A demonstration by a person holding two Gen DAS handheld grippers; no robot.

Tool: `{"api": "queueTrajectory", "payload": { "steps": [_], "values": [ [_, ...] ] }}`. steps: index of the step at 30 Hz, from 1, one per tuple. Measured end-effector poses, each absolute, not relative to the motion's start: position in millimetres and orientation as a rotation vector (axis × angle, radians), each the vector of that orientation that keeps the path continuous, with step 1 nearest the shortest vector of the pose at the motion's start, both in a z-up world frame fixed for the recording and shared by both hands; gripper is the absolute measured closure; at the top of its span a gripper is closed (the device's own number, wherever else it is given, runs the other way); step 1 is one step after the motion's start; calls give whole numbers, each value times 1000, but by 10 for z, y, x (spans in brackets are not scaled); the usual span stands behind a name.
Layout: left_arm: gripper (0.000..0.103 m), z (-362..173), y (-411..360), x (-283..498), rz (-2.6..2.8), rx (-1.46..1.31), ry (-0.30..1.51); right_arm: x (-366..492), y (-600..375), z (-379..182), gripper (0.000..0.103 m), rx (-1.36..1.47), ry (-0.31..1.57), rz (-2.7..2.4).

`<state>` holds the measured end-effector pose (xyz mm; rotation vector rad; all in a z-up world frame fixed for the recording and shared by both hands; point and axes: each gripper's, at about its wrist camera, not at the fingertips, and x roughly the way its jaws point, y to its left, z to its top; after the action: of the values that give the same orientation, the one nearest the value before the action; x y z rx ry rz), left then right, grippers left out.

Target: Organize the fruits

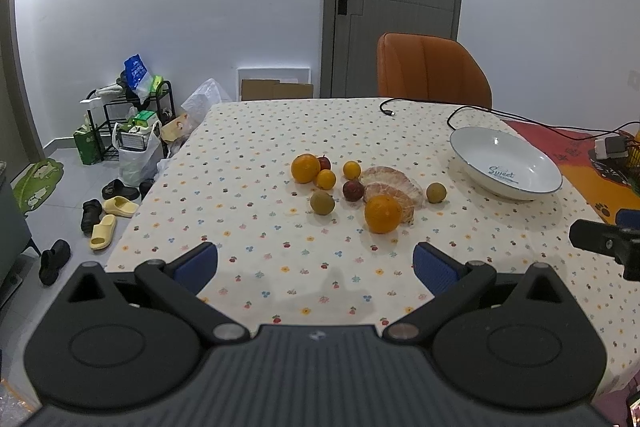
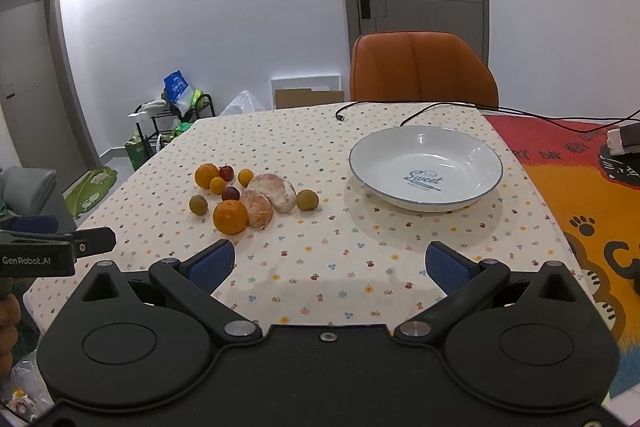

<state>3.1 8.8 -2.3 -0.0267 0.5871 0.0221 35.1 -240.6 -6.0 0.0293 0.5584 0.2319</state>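
A: Left wrist view: the left tool point(image 1: 316, 267) is spread wide, empty, above the bench point(image 1: 248, 155); the fruits point(image 1: 352, 187) cluster ahead, none plated.

B: Right wrist view: the right tool point(image 2: 330, 265) is wide too, the plate point(image 2: 425, 169) bare. Likely starting; next, reach the nearest orange point(image 2: 230, 217).

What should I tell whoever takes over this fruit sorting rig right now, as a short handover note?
Left tool: open, holding nothing, hovering over the tablecloth short of the fruit.
Right tool: open, holding nothing, facing the gap between fruit and plate.
Fruit: all loose in one cluster on the tablecloth, left of the plate. Nearest is a large orange, with two peeled citrus pieces beside it and small fruits around them.
White plate: nothing in it.
Done: nothing moved yet.
Left: every fruit; the plate is probably the destination.
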Motion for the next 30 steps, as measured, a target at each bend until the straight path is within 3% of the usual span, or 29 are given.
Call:
{"api": "queueTrajectory", "payload": {
  "steps": [30],
  "values": [
    [2,-296,109,629,21,-42,573,1022,-2372,-433,0,63,594,328]
  ]
}}
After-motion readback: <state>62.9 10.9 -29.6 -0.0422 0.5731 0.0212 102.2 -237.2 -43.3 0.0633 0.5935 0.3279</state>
